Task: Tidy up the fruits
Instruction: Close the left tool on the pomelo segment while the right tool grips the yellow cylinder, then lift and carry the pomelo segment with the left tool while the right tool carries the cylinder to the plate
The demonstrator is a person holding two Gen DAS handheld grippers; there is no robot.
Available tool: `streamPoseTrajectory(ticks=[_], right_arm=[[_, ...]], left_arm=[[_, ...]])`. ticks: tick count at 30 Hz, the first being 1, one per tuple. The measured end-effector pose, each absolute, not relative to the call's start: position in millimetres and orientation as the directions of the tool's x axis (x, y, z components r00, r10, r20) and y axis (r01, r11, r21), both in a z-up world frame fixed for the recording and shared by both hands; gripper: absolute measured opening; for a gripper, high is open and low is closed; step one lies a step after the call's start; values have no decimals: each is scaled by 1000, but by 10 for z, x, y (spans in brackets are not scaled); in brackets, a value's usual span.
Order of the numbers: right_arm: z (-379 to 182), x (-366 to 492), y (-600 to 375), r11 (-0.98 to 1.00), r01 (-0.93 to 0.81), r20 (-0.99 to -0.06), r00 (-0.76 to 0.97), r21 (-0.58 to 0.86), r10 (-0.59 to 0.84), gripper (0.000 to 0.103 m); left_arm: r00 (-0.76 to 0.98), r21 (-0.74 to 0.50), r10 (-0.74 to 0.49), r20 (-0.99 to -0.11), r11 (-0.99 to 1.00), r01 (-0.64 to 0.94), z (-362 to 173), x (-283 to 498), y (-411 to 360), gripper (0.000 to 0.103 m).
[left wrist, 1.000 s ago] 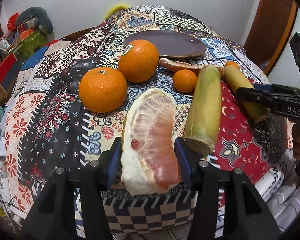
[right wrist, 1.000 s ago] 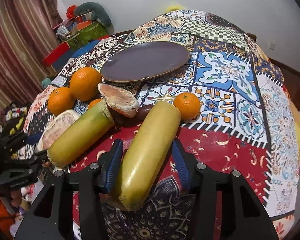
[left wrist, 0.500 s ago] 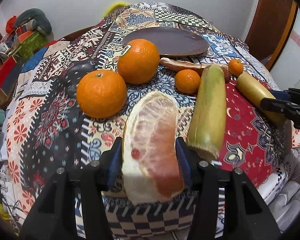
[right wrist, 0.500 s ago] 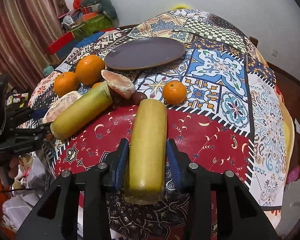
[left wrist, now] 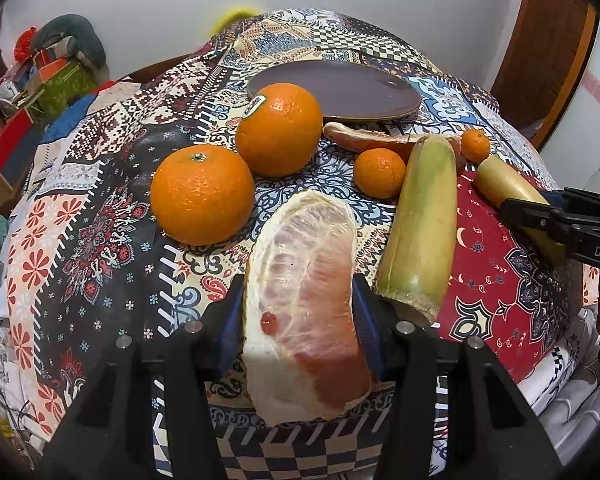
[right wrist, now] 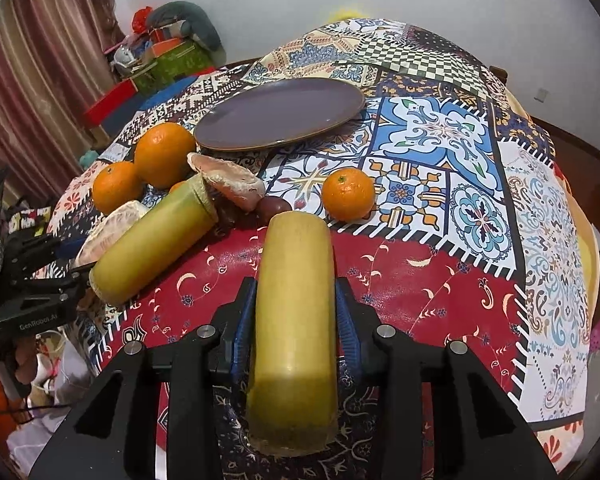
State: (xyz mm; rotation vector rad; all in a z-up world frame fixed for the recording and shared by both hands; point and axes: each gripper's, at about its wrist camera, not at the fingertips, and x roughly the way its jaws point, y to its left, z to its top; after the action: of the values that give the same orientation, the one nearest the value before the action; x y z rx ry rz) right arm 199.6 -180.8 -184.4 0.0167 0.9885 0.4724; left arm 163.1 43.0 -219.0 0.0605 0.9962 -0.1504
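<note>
Tabletop: round, under a patchwork cloth; all the fruit lies on the near left part, in the right wrist view.
Plate: dark, bare, at the far centre, just beyond the fruit.
Right cane stalk: yellow-green cylinder, near edge, lying lengthwise between the right gripper pads. Pads are closed narrow against its sides. Looks stiff, smooth, fairly heavy; waxy skin may slide, so grip mid-length to stop tipping.
Left cane stalk: same kind, greener, lying free on the cloth just right of the pomelo piece.
Pomelo piece: peeled pink wedge, near edge, held by the left gripper, pads pressing both flanks. Soft, wet, membrane tears easily; light squeeze across the thick middle judged best.
Second pomelo piece: smaller, beside the far end of the left stalk.
Big oranges: two, far left of the wedge; firm, round, may roll.
Small mandarins: light, firm; one sits just beyond the right stalk.
</note>
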Motion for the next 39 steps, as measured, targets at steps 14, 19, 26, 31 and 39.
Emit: streamPoseTrajectory(ticks=[14, 19, 26, 31, 39], right_arm=[[-1669, 1916, -1879, 896, -374, -761, 500, 240, 413, 34], [-1519, 1875, -1869, 892, -388, -735, 530, 233, 422, 34], [-1356, 1907, -1827, 885, -404, -700, 563, 231, 440, 34], [-1318, 1955, -1800, 881, -412, -689, 571, 231, 447, 34], [-1186, 2054, -1819, 882, -411, -658, 601, 232, 454, 34]], left_arm=[[603, -14, -72, -794, 995, 99, -1894, 1490, 527, 50], [637, -22, -75, -767, 996, 92, -1743, 1478, 526, 50], [677, -28, -73, -733, 997, 77, -1558, 1516, 524, 50], [704, -32, -75, -706, 997, 74, -1439, 1556, 504, 50], [737, -31, -71, -672, 997, 68, -1276, 1697, 474, 50]])
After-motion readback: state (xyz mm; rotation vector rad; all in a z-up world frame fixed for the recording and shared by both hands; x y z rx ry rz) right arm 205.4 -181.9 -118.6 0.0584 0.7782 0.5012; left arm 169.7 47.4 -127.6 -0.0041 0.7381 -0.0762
